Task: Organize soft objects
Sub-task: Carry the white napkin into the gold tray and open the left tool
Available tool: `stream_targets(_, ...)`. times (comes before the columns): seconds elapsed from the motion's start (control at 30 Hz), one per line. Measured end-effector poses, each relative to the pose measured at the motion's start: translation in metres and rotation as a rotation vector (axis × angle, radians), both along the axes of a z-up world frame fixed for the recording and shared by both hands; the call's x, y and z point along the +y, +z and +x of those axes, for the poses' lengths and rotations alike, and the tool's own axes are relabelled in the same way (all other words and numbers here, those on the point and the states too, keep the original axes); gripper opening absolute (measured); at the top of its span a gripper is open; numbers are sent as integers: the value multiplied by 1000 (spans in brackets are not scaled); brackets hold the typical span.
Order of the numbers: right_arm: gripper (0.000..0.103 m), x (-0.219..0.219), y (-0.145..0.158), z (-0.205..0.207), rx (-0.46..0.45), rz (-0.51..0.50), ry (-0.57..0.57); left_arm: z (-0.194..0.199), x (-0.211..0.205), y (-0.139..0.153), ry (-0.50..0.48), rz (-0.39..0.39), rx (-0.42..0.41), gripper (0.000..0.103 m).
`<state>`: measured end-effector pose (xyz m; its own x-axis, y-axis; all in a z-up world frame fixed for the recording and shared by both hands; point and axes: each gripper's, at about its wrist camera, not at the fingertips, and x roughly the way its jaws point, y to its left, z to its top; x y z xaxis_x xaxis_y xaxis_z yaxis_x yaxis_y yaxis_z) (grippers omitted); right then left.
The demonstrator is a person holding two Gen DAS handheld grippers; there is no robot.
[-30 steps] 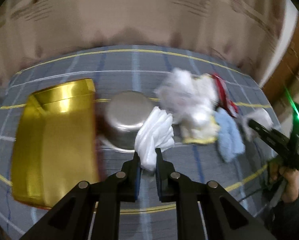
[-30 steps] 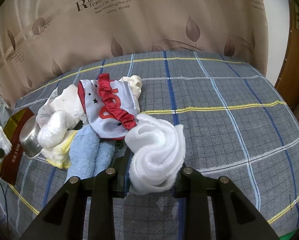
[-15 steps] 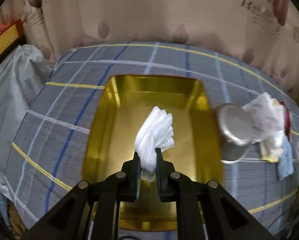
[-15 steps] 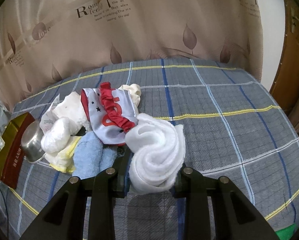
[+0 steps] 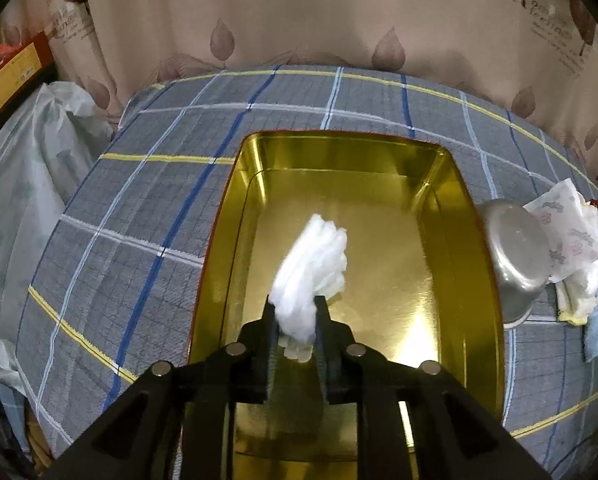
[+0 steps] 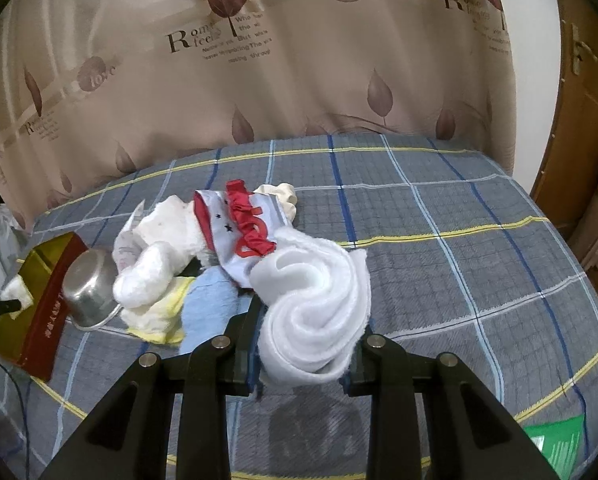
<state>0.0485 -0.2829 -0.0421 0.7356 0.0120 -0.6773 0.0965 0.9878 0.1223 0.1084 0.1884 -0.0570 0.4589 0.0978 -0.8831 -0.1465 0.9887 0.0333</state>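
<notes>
My left gripper (image 5: 297,320) hangs over the open gold tin box (image 5: 439,168), pointing steeply down. A white cloth wad (image 5: 315,256) sits between its pads, which still touch it as the jaws are opening. My right gripper (image 6: 307,344) is shut on a fluffy white towel (image 6: 319,312), held just above the plaid bedcover (image 6: 459,240). Behind the towel lies a pile: a white plush (image 6: 159,248), a grey and red garment (image 6: 243,220), a blue towel (image 6: 211,300) and a yellow-edged cloth (image 6: 163,320). In the right wrist view the gold box (image 6: 31,308) is at far left.
A steel pot (image 5: 515,256) lies on its side between the box and the pile. A leaf-print curtain (image 6: 299,80) hangs behind the bed. Plastic bags (image 5: 23,168) sit left of the bed, a wooden door frame (image 6: 579,140) stands at the right.
My left gripper carried the white wad from above the pot to over the gold box, and its jaws have spread slightly. The right gripper rose a little with its towel.
</notes>
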Motion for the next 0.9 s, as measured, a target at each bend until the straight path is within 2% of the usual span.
stream_targets(0.03, 27, 2, 1, -1, -1, 2, 0, 0, 2, -1, 8, -2, 3, 23)
stream_targets(0.1, 27, 6, 3, -4, -2, 2, 0, 0, 5, -2, 17, -6, 6, 36)
stream_targets(0.17, 27, 11, 5, -6, -3, -2, 4, -1, 8, -2, 20, -11, 1, 39)
stream_targets(0.47, 27, 61, 23, -4, -13, -37, 98, -21, 19, 16, 26, -31, -66, 39)
stream_targets(0.67, 27, 118, 33, 6, -13, -35, 247, -40, 29, 26, 49, 1, -112, 40)
stream_targets(0.9, 27, 186, 35, 21, 13, -20, 418, -57, 34, 28, 63, -1, -133, 40)
